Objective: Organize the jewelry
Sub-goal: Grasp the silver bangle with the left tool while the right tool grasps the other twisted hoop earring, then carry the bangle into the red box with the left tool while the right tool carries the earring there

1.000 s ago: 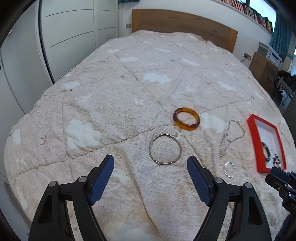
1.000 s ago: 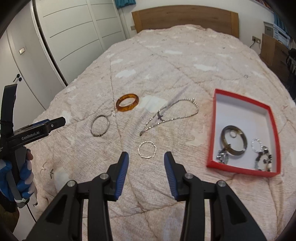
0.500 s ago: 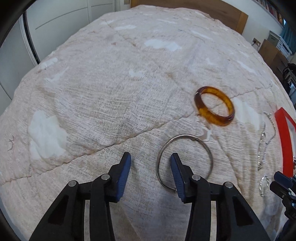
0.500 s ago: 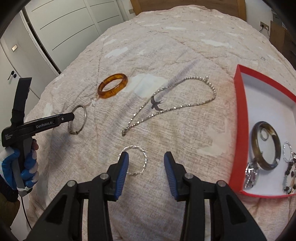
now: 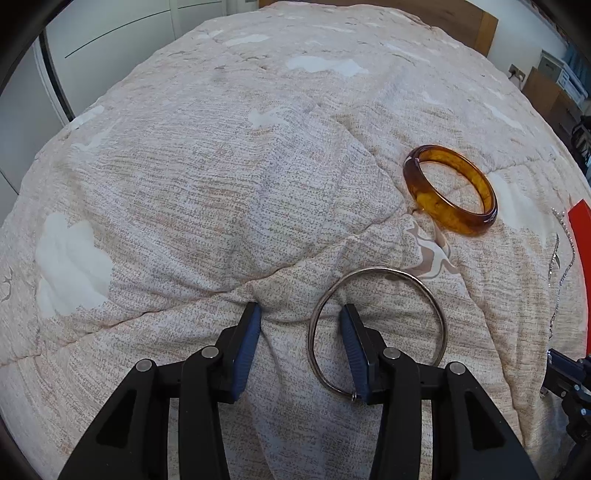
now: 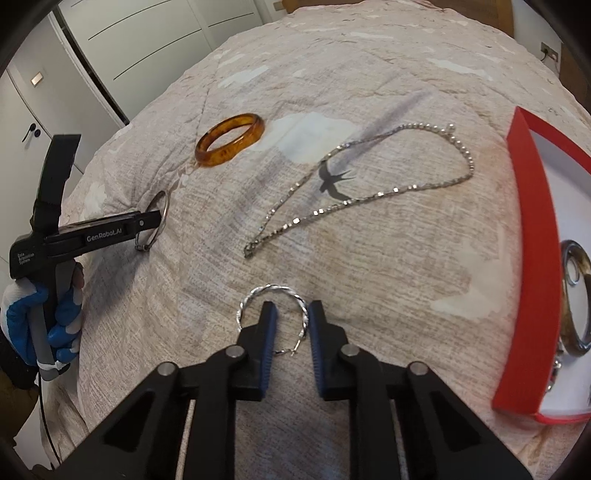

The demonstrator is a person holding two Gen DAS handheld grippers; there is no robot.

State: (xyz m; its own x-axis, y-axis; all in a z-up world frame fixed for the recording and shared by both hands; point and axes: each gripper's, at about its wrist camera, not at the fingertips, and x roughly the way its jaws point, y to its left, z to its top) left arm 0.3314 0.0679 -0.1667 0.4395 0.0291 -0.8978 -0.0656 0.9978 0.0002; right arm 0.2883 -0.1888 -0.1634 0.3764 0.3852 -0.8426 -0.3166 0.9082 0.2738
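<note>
A thin silver bangle (image 5: 439, 317) lies on the quilt. My left gripper (image 5: 300, 314) presses into the fabric astride its left rim, one finger inside the ring and one outside; the pads stand apart from the metal. A small twisted silver hoop (image 6: 258, 291) lies under my right gripper (image 6: 291, 308). Its jaws are closing with the hoop's right rim between them, a gap still showing. An amber bangle (image 5: 454, 218) rests beyond the silver one. A silver chain necklace (image 6: 369, 199) lies between it and the red box (image 6: 528, 258).
The red box holds a dark bangle (image 6: 576, 295) and other small pieces. A gloved hand (image 6: 37, 317) holds the left gripper at the quilt's left edge. White wardrobe doors (image 6: 110, 55) stand beyond the bed, a wooden headboard (image 5: 480, 22) at the far end.
Both grippers came down onto the quilt. The left jaws narrowed around the silver bangle's rim. The right jaws moved over the twisted hoop and narrowed.
</note>
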